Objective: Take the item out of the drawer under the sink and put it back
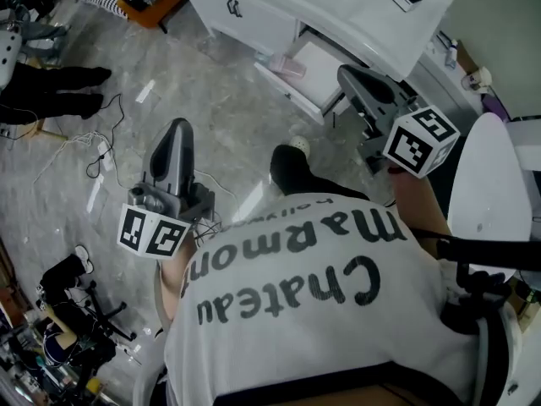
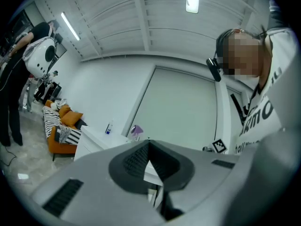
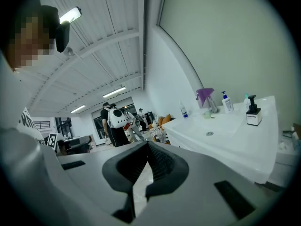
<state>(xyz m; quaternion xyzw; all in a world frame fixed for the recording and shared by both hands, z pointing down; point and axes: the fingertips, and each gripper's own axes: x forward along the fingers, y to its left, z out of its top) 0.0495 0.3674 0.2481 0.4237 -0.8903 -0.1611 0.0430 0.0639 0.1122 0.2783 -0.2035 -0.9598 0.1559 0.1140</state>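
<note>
Left gripper [image 2: 148, 143]: jaws are pressing tip to tip, with nothing between them. Right gripper [image 3: 147, 144]: same reading, pads are meeting at the tips, empty. My guess is both are riding closed because there is nothing to carry yet and the drawer needs no pulling.

Head view. The right gripper [image 1: 348, 74] is hanging in the upper right of the frame. It is pointing toward the open drawer [image 1: 292, 90] at upper centre, near it but not touching. This looks like the working hand. The left gripper [image 1: 177, 129] is hanging left of centre over the marbled floor [image 1: 211, 100], well apart from the drawer. It is probably idling as the spare.

Task's thing: a pale pink item [image 1: 286, 64] is lying at the left end of the drawer, too small to identify. It is not yet taken out. The drawer is standing pulled out beneath the white sink top [image 1: 338, 11], so the way in is already there.

Right gripper view. The sink basin [image 3: 225, 135] is spreading across the right of the frame, and a black pump dispenser [image 3: 253, 112] is standing on its far edge. The camera is looking across the counter top, so I judge the gripper is sitting too high for the drawer.

Next move, as I read it: lower the right gripper, part its jaws, then reach for the pink item. The item is lying close to the drawer's wall, so a jaw could catch there.
</note>
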